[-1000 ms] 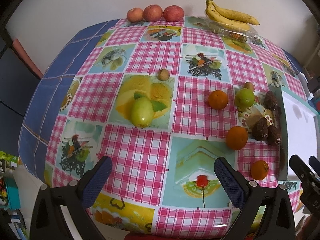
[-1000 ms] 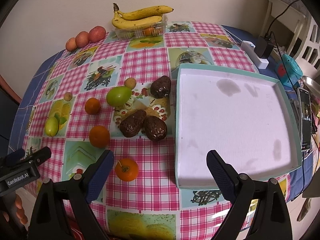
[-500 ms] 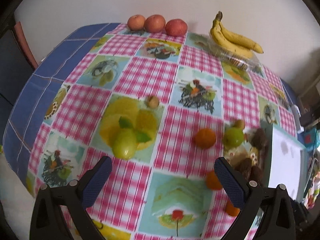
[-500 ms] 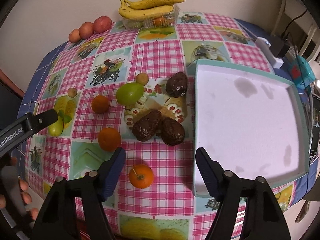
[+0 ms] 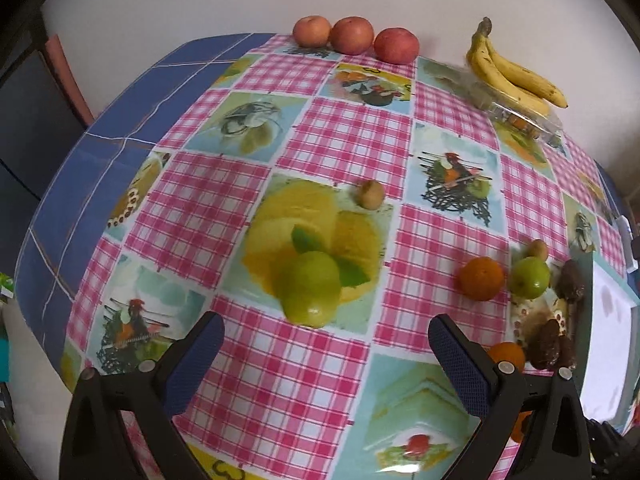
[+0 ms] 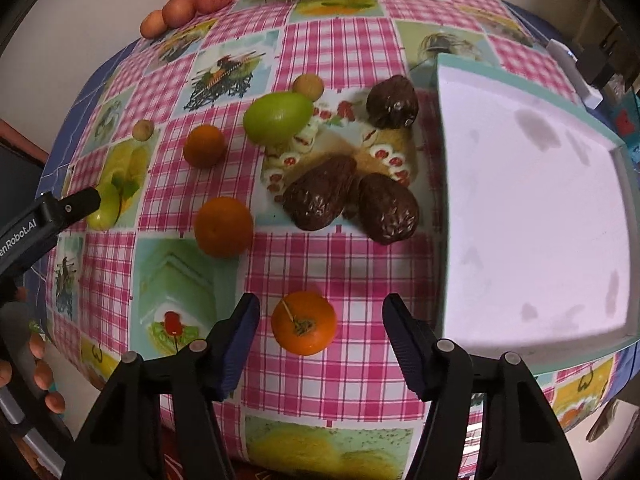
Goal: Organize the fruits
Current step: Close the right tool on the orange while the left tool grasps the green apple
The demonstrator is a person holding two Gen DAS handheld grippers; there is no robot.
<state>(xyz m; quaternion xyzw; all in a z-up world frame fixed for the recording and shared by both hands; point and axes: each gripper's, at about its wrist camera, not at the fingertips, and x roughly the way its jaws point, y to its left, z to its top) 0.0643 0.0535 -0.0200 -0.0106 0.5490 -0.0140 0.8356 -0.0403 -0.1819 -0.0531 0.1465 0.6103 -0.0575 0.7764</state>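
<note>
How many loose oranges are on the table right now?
3. One orange sits between the right gripper's open fingers; one lies left of the brown fruits; one beside the green fruit. Another may sit inside the banana container.

Both wrist views look down obliquely (close) at one tablecloth (image 5: 340,128).

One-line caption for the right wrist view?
Open right tongs flank a stemmed orange on the checked tablecloth, beside the white tray.

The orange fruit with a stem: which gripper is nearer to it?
Right. The right gripper frames the orange fruit with a stem; the left gripper faces a green fruit.
</note>
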